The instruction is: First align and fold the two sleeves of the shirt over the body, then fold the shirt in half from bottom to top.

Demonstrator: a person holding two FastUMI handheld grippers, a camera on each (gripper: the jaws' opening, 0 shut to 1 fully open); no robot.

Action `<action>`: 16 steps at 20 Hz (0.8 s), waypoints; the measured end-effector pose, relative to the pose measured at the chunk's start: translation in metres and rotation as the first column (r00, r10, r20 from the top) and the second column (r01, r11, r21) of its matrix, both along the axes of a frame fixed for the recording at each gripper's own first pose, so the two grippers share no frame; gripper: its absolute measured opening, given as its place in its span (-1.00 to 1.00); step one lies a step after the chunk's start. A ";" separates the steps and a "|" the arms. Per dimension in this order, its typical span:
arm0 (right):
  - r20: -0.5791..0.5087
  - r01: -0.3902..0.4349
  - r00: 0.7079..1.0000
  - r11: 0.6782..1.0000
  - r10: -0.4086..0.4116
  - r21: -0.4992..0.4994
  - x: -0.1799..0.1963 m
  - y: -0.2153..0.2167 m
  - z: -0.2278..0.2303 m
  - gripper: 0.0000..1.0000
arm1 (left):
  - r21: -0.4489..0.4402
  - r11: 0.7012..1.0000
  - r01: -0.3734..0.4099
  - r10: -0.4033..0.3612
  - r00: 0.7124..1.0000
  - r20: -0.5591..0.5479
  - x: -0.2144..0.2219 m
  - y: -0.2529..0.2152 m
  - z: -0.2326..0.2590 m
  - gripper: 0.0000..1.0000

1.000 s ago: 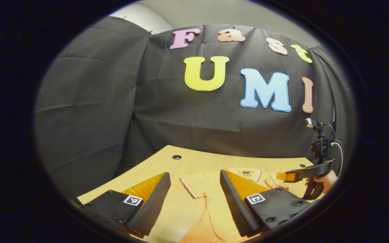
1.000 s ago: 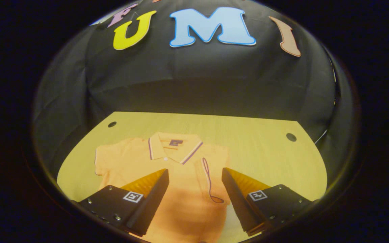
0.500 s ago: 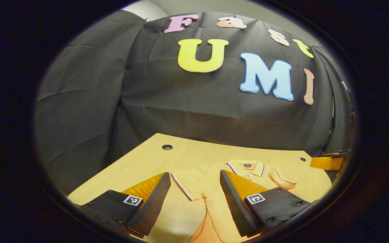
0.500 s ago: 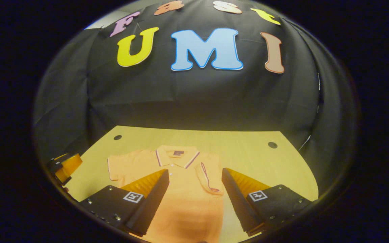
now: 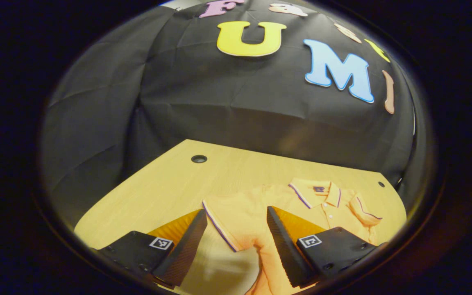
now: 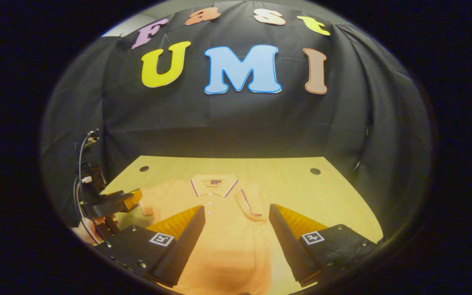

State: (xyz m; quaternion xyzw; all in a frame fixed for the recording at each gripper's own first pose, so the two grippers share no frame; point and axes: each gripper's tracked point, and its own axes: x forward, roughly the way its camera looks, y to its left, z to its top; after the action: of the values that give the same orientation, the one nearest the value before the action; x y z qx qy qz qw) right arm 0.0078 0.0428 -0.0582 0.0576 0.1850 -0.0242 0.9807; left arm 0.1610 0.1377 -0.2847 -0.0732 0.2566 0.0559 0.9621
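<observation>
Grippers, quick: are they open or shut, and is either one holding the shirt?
Left gripper: jaws open, holding nothing, above the shirt's unfolded sleeve.
Right gripper: jaws open, holding nothing, above the shirt body.

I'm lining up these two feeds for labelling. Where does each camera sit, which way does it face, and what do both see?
Left gripper view: rides the left gripper, facing forward over the shirt's spread sleeve; its own open jaws show at the bottom.
Right gripper view: rides the right gripper, facing the shirt's body and collar; its own open jaws show, plus the left gripper and a hand at left.
Both share the shirt, the table and the black cloth wall.
</observation>
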 end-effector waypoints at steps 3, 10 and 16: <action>-0.021 0.009 1.000 1.000 -0.009 -0.007 -0.018 -0.004 -0.004 0.94 | -0.028 0.998 -0.050 0.049 0.998 -0.045 0.017 0.010 -0.025 0.89; -0.060 0.060 0.996 0.998 -0.059 0.017 -0.036 -0.014 -0.014 0.95 | -0.019 0.995 -0.096 0.093 0.989 -0.116 0.035 0.020 -0.070 0.91; -0.075 0.059 0.996 0.997 -0.056 0.048 -0.043 -0.006 -0.023 0.94 | -0.004 0.994 -0.108 0.107 0.984 -0.140 0.037 0.023 -0.082 0.90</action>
State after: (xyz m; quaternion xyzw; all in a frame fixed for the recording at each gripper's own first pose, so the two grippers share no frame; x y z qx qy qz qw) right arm -0.0349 0.0367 -0.0808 0.0866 0.2196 -0.0499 0.9705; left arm 0.1981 0.1608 -0.3669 -0.0883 0.3191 0.1112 0.9370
